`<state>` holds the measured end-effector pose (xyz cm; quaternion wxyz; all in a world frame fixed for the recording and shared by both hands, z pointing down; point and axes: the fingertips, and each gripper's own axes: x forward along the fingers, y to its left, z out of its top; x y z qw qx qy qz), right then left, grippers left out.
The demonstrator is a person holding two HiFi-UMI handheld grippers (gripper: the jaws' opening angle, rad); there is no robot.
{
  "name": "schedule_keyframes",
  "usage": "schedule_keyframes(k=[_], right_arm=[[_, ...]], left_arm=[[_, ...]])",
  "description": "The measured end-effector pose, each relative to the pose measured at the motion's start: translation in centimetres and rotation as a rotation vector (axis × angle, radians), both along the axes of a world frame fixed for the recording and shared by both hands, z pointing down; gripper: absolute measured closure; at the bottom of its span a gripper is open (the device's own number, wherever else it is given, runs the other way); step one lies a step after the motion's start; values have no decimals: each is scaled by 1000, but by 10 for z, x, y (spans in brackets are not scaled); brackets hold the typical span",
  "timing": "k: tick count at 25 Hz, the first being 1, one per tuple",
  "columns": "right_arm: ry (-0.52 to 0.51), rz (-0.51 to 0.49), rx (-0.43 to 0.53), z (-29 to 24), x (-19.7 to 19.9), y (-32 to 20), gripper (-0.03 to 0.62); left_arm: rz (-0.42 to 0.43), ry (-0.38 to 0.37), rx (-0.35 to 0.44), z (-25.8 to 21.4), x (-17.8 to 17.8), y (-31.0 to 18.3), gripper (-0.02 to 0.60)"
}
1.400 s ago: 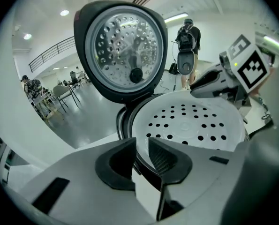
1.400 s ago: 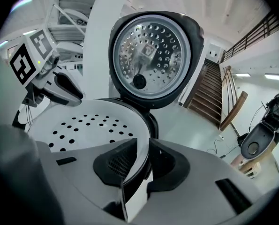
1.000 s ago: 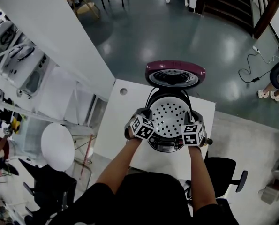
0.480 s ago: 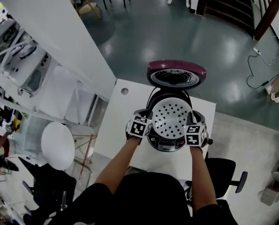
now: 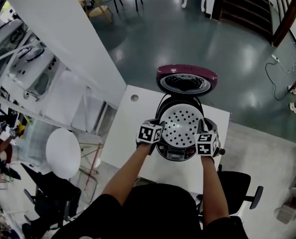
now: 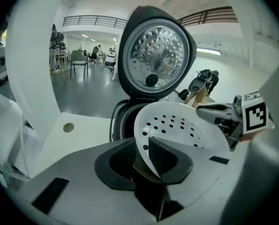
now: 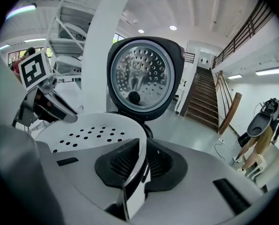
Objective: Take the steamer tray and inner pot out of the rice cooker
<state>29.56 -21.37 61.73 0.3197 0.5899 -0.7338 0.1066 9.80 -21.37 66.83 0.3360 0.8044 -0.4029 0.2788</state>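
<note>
A white perforated steamer tray (image 5: 180, 126) hangs just above the open rice cooker (image 5: 175, 156), whose maroon-rimmed lid (image 5: 186, 78) stands up behind it. My left gripper (image 5: 156, 129) is at the tray's left rim. Its jaws have just been opening. In the left gripper view the tilted tray (image 6: 186, 125) has its rim between the jaws of the left gripper (image 6: 141, 144), against the right pad and apart from the left one. My right gripper (image 5: 201, 134) is shut on the right rim, and the rim (image 7: 140, 158) is pinched edge-on in the right gripper (image 7: 141, 146). The inner pot is hidden under the tray.
The cooker stands on a small white table (image 5: 128, 128) with a round hole (image 5: 134, 97) near its far left. A black chair (image 5: 237, 183) is at the near right and a round white stool (image 5: 63, 153) at the left. White shelving lines the left side.
The left gripper has rolled, so its marker cube now faces up more squarely. The tray stays over the cooker, and the right gripper has kept still.
</note>
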Motion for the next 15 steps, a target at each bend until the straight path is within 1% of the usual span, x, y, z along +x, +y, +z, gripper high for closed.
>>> schedule_keyframes(k=[4,8,11,15], right_arm=[[-32,-14,17,-4,-2,1,556],[-75,-28,18,-12,0,4,554],[-123,-53,37,-25,0,4,551],[-168,-95,43,-40,-18,6,548]], left_arm=[[-55,-11,26,-15,-5,1,512],[-107,-26,85,-38,-5,4,520],[-161,-36,131,-56,-7,3,526],[-224,-26,184,-79,-26,6,535]])
